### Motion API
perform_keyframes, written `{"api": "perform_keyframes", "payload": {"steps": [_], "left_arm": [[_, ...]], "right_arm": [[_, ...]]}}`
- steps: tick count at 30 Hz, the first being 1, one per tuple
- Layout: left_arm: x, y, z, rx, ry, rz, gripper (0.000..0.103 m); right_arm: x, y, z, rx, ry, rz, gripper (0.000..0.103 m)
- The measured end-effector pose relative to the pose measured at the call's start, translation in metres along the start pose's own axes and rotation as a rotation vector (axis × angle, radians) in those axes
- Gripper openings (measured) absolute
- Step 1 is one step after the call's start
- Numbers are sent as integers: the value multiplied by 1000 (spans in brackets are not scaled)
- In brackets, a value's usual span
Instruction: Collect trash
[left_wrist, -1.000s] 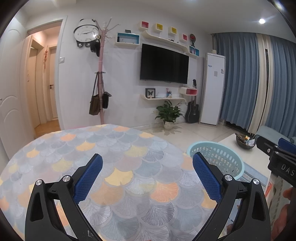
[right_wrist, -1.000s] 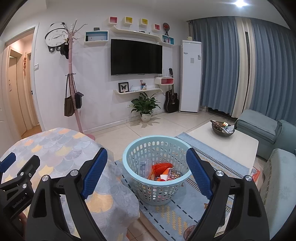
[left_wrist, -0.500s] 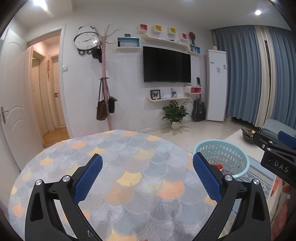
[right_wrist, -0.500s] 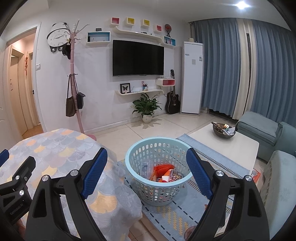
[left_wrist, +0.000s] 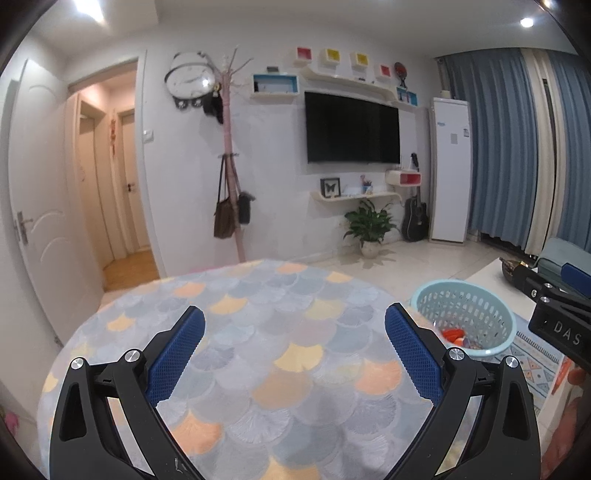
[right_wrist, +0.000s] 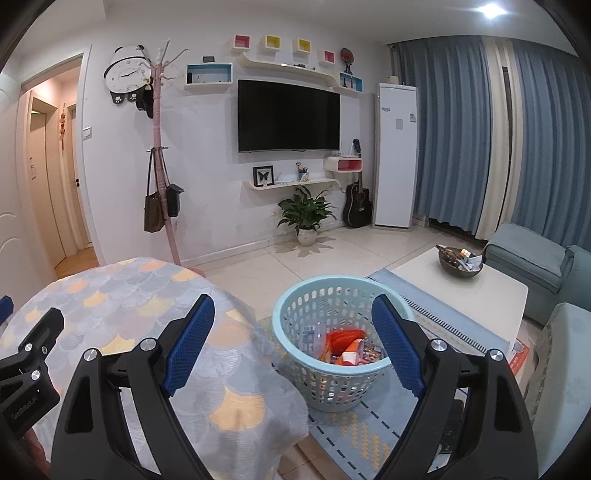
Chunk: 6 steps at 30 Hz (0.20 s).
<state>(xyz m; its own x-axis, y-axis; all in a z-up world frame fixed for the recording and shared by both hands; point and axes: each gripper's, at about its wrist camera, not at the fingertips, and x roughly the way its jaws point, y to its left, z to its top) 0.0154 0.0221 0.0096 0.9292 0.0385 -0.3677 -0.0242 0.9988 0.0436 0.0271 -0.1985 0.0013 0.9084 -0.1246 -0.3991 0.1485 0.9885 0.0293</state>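
Observation:
A light blue perforated basket (right_wrist: 295, 325) stands on the rug beside the table, with orange and white wrappers (right_wrist: 345, 343) in its bottom; it also shows in the left wrist view (left_wrist: 461, 314). My left gripper (left_wrist: 293, 350) is open and empty above the round table (left_wrist: 258, 314) with its scale-pattern cloth. My right gripper (right_wrist: 293, 343) is open and empty, held above the table's edge (right_wrist: 240, 332) and the basket. No loose trash shows on the table.
A white coffee table (right_wrist: 476, 291) with a dark bowl (right_wrist: 460, 264) stands to the right, a blue sofa (right_wrist: 535, 258) behind it. A patterned rug (right_wrist: 369, 435) lies under the basket. A pink coat rack (right_wrist: 162, 177), a plant (right_wrist: 306, 218) and a guitar (right_wrist: 356, 203) line the far wall.
Both grippers have risen and drawn back a little, so more of the table and basket shows. Both stay open and empty.

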Motion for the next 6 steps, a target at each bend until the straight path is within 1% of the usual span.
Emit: {"api": "perform_keyframes", "payload": {"steps": [2,6], "left_arm": [[2,8,-2,-10,17,-1,95],[2,23,-5,-14,21,50,95]], "right_arm": [[2,5,-1,-4,9,9,83],[4,18,-1,-20,16,31,83]]}}
